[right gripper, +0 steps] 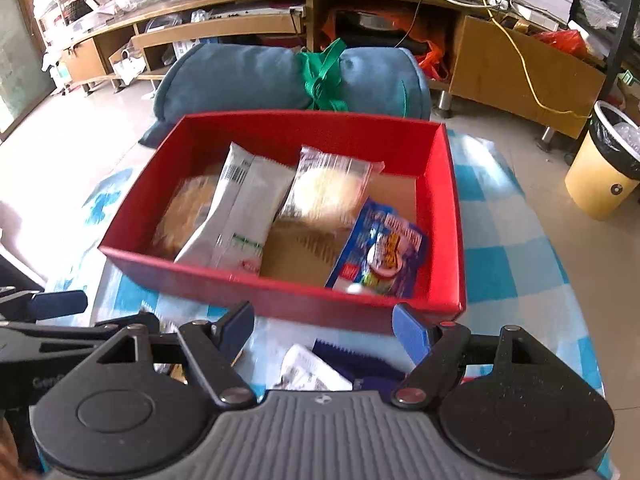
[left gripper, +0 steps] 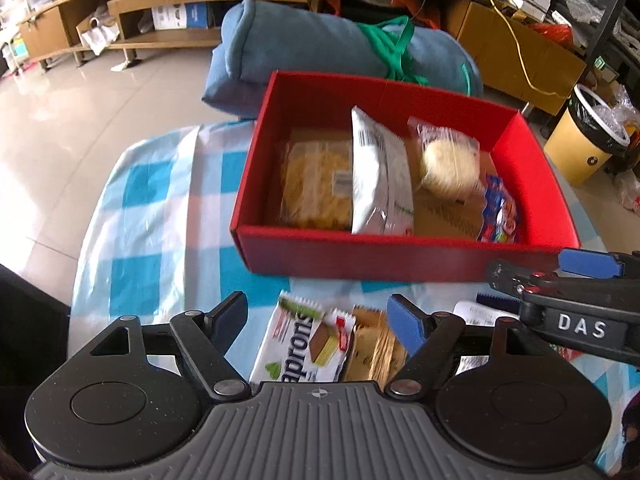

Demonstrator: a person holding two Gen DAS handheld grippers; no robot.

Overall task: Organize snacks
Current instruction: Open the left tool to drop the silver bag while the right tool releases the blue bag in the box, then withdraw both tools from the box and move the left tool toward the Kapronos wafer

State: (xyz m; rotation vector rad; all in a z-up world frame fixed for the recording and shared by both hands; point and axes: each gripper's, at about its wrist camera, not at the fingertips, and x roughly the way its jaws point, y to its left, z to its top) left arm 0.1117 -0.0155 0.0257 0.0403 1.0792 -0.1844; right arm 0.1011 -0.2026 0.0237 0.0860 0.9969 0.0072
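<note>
A red box (left gripper: 400, 258) (right gripper: 280, 292) stands on the checked cloth. It holds a yellow noodle pack (left gripper: 316, 184), a white packet (left gripper: 378, 172) (right gripper: 240, 212), a wrapped bun (left gripper: 450, 162) (right gripper: 324, 194) and a blue snack bag (left gripper: 498, 212) (right gripper: 380, 254). My left gripper (left gripper: 318, 318) is open above a white wafer pack (left gripper: 300, 344) and a cracker pack (left gripper: 372, 346) on the cloth. My right gripper (right gripper: 322, 326) is open and empty above a dark blue packet (right gripper: 360, 364) and a white packet (right gripper: 308, 368) in front of the box. It also shows in the left wrist view (left gripper: 560, 280).
A rolled blue blanket (left gripper: 320, 44) (right gripper: 260, 76) tied with green strap lies behind the box. A yellow bin (left gripper: 588, 140) (right gripper: 604, 176) stands on the floor at right. Wooden shelving (left gripper: 200, 4) runs along the back. The blue-and-white cloth (left gripper: 160, 216) covers the table.
</note>
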